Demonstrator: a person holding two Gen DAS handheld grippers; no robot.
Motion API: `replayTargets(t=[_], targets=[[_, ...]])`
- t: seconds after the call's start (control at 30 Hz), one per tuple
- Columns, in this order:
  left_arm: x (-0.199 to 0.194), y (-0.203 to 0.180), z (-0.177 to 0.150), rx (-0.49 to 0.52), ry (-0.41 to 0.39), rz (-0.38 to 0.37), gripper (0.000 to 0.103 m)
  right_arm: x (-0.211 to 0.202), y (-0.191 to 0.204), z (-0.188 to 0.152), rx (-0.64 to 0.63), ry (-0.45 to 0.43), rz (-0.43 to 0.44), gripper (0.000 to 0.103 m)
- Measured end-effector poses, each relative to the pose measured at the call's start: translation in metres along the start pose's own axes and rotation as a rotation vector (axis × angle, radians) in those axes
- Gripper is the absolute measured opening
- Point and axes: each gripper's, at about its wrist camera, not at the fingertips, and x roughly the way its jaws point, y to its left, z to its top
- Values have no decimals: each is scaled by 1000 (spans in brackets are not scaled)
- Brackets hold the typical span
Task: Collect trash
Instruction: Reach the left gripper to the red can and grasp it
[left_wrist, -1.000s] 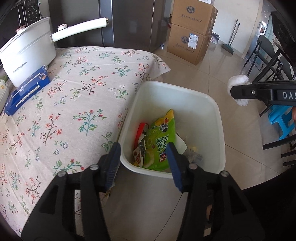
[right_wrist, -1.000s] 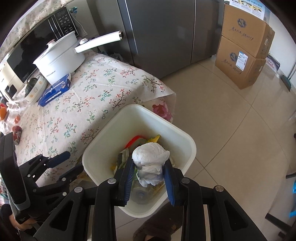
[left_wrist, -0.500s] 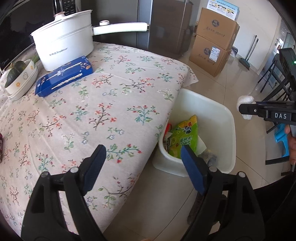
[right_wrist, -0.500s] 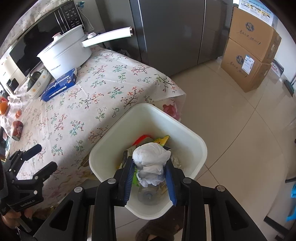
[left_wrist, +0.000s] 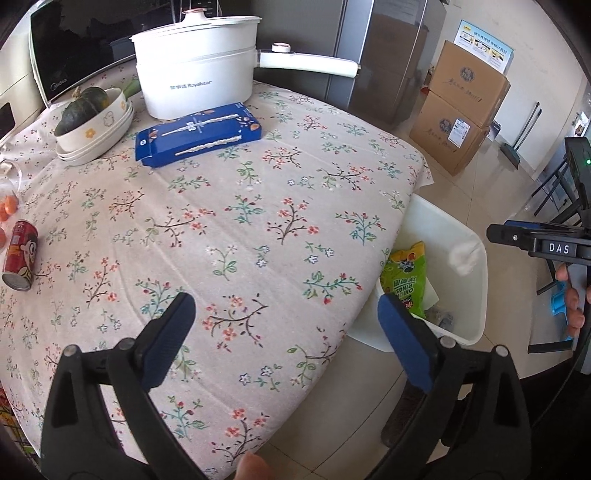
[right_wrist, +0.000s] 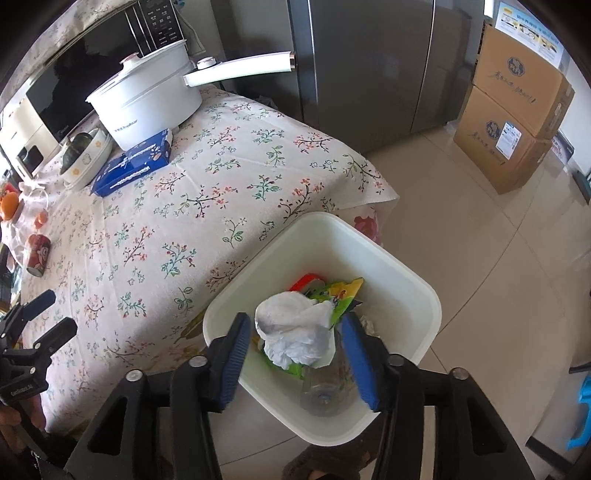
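Red catches the eye first at the far left of the table: a drink can (left_wrist: 19, 254) lying on its side on the floral tablecloth (left_wrist: 236, 206), with a few small orange fruits (left_wrist: 9, 206) just beyond it. Further along sits a dark green squash (left_wrist: 83, 110) in a white bowl (left_wrist: 99, 123), then a blue carton (left_wrist: 197, 134) lying flat, touching the front of a white electric pot (left_wrist: 195, 79) whose long handle points right. A microwave (left_wrist: 74, 51) stands behind them.

Over the near edge of the table hangs the left gripper (left_wrist: 284, 332), its 2 blue-padded fingers (left_wrist: 168, 339) spread as wide as they go, having just been opening, with nothing between them but cloth below.

To the right, on the tiled floor and tucked against the table corner, is the white waste bin (right_wrist: 399, 266). Inside it lie a green snack bag (left_wrist: 404, 280), something red, and a clear plastic bottle (right_wrist: 325, 391). The right gripper (right_wrist: 297, 354) points down over the bin; its jaws have just been opening, and the pads now stand clear on both sides of the crumpled white tissue (right_wrist: 295, 332), which sits between them above the rest of the rubbish. Whether it is falling or resting I cannot tell.

Past the bin, 2 stacked cardboard boxes (right_wrist: 517, 122) stand by the wall beside a steel fridge (right_wrist: 369, 66).
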Motion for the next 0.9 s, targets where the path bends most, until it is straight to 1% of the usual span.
replayTargets(t=[0.13,0.33,0.5,0.63,0.77,0.9], targets=[[-5,14,-2,-7,-2,28,99,-1,10,5,-6,-6,5,69],[-12,42,-7,-53,6,58,100,1,31,12,-33,-12,10,71],[-20,72,-11,-97,6,112,100,2,54,18,-57,-21,22,76],[-28,108,-11,-164,3,164,100,5,76,23,-83,-23,36,76],[-36,156,-5,-252,7,216,100,9,98,28,-117,-20,52,77],[-37,206,4,-322,27,261,100,17,117,39,-164,-5,54,77]])
